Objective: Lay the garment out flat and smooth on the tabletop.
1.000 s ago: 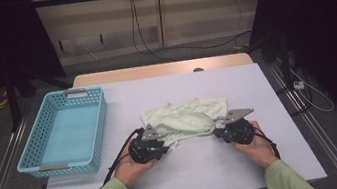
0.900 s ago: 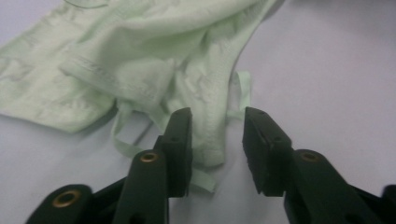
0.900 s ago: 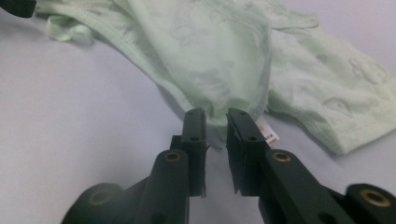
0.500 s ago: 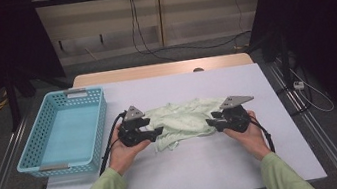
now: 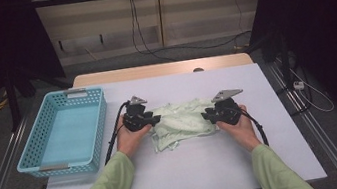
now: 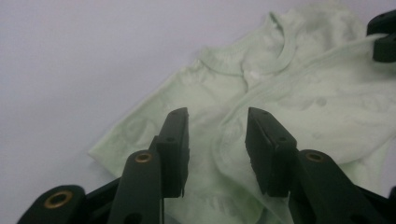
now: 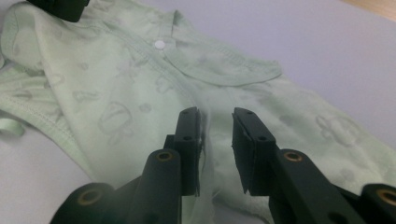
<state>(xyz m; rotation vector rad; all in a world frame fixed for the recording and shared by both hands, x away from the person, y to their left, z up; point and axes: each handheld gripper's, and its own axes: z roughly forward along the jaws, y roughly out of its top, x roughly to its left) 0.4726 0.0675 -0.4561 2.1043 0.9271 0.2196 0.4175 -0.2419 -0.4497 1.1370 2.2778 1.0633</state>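
A pale green baby garment with a faint print lies crumpled at the middle of the white table. My left gripper rests at its left edge and my right gripper at its right edge, each pointing inward. In the left gripper view the jaws stand apart over the cloth; they have just been closing and press nothing. In the right gripper view the jaws have also just been closing; a thin ridge of the cloth rises in the gap, unpinched.
A light blue plastic basket stands on the table's left side, close to my left hand. Cables trail from both grippers toward the table's front edge. Dark space and rails flank the table.
Both hands have moved away from the person, farther up the table. The garment now lies more gathered between the two grippers.
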